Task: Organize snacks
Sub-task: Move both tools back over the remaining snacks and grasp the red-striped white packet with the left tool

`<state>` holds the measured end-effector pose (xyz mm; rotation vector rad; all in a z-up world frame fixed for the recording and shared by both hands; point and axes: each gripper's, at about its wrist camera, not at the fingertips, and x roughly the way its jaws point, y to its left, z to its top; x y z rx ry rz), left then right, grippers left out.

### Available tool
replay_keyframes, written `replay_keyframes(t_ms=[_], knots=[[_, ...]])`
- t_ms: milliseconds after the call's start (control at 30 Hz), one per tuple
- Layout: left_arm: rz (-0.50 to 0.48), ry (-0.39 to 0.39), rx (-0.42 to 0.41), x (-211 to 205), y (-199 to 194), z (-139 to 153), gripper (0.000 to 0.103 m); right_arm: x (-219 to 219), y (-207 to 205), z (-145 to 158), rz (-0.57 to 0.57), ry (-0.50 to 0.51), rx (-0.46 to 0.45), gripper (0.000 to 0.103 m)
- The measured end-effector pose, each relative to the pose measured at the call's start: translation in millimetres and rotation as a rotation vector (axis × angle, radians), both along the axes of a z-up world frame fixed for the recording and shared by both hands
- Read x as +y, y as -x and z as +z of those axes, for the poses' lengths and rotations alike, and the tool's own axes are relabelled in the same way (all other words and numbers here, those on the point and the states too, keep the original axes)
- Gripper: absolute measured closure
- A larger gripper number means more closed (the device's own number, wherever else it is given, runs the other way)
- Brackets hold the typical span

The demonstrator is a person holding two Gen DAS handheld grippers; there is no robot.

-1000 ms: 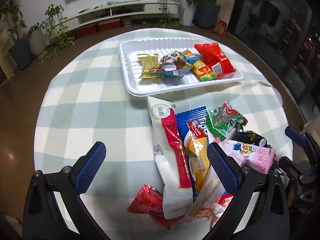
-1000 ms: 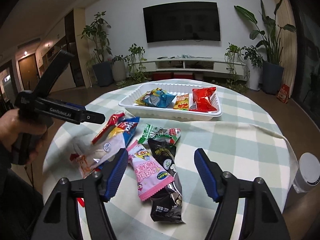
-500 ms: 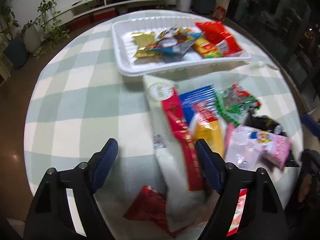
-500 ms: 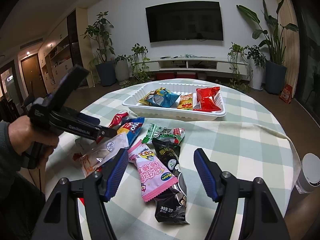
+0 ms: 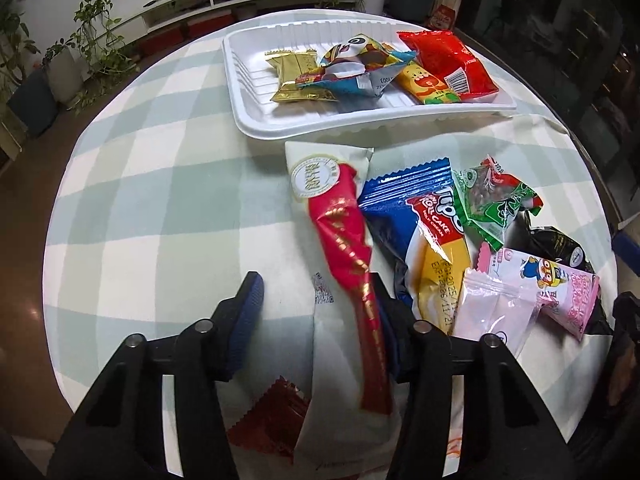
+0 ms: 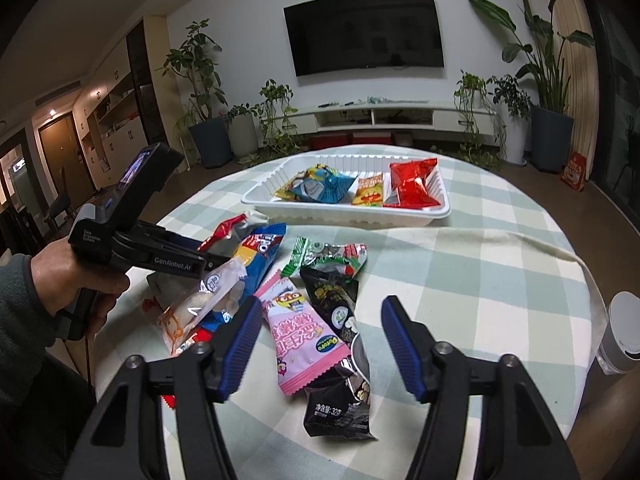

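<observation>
Snacks [image 5: 436, 240] | red-striped packet [image 5: 344, 248] hides one closing left jaw

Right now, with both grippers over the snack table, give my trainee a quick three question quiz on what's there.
1. True or false: the white tray holds four packets.
2. Which packet lies between the fingers of the left gripper? A) the white packet with a red stripe B) the green packet C) the black packet
3. Fill in: the pink packet between the fingers of the right gripper lies partly on top of the ___ packet.

Key: 1 true: gold, blue panda, orange and red. 2 A; the jaws are closing around it. 3 black; those jaws are closing too, not yet touching.
</observation>
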<state>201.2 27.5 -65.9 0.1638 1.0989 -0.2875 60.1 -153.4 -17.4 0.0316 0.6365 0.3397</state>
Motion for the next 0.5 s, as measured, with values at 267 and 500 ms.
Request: replay_keyframes(t_ms=[267, 500], knots=[[-0.024, 0.023, -0.006, -4, 2, 2, 0.084, -2, -1, -4, 0.009, 0.003, 0.020, 0.066], [-0.023, 0.054, -0.037, -1, 5, 11, 0.086, 1, 0, 2, 0.069, 0.065, 0.026, 0.066]])
